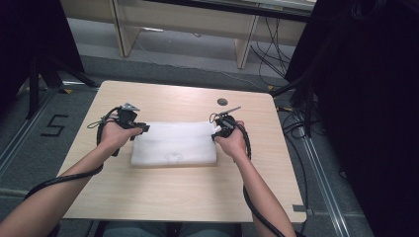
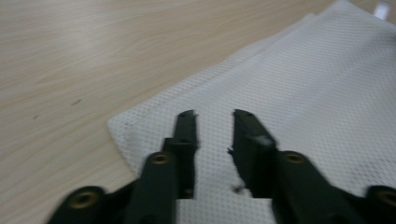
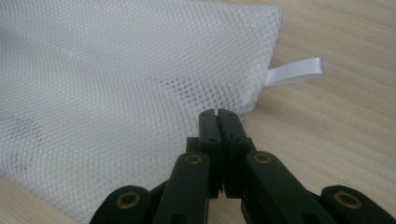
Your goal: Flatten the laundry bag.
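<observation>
A white mesh bag [image 1: 173, 143] lies flat in the middle of the wooden table [image 1: 173, 192]. My left gripper [image 1: 143, 129] is at the bag's far left corner. In the left gripper view its jaws [image 2: 214, 114] stand open just above the mesh [image 2: 303, 93], with nothing pinched between them. At the bag's far right corner is my right gripper [image 1: 217, 130]. In the right gripper view its jaws [image 3: 218, 112] are shut, with the seam at the edge of the mesh [image 3: 116, 84] running into their tips. A white ribbon loop [image 3: 296, 72] sticks out from that edge.
A small dark round mark [image 1: 222, 101] sits on the table beyond the right gripper. Bare wood surrounds the bag on all sides. Black cables [image 1: 257, 207] trail from both grippers toward the near edge. Dark curtains and cabling stand to the right of the table.
</observation>
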A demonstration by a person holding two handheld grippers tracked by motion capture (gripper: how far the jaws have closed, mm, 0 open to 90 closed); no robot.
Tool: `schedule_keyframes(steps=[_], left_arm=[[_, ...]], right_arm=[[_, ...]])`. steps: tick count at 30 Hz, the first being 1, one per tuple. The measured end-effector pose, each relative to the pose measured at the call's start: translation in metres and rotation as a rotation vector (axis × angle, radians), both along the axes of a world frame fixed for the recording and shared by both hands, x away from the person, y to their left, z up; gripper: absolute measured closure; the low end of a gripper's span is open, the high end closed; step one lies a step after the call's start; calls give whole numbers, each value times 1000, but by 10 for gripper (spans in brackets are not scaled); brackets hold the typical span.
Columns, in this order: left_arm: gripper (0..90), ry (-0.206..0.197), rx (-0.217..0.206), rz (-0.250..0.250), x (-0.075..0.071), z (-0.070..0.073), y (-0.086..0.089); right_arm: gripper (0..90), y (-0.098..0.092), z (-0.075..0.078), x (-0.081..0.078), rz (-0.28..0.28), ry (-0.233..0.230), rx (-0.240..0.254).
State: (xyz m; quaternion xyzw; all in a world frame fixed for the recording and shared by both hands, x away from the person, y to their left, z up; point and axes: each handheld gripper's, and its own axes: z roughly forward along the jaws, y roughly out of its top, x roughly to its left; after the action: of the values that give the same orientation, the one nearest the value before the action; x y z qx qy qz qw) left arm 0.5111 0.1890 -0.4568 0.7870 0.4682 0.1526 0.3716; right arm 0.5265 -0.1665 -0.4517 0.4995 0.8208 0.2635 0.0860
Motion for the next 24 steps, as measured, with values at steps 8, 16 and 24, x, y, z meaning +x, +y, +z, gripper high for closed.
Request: schedule_keyframes(steps=[8,16,24], left_arm=[[473,112,12,106,9,-27,7],[536,174,43,77,13,-40,4],[788,74,199,-27,9,-37,-12]], right_arm=[[898,0,-1,0,-31,29,20],[897,-1,-9,-2,-50,39,15],[893,-2,-12,-1,-20,39,1]])
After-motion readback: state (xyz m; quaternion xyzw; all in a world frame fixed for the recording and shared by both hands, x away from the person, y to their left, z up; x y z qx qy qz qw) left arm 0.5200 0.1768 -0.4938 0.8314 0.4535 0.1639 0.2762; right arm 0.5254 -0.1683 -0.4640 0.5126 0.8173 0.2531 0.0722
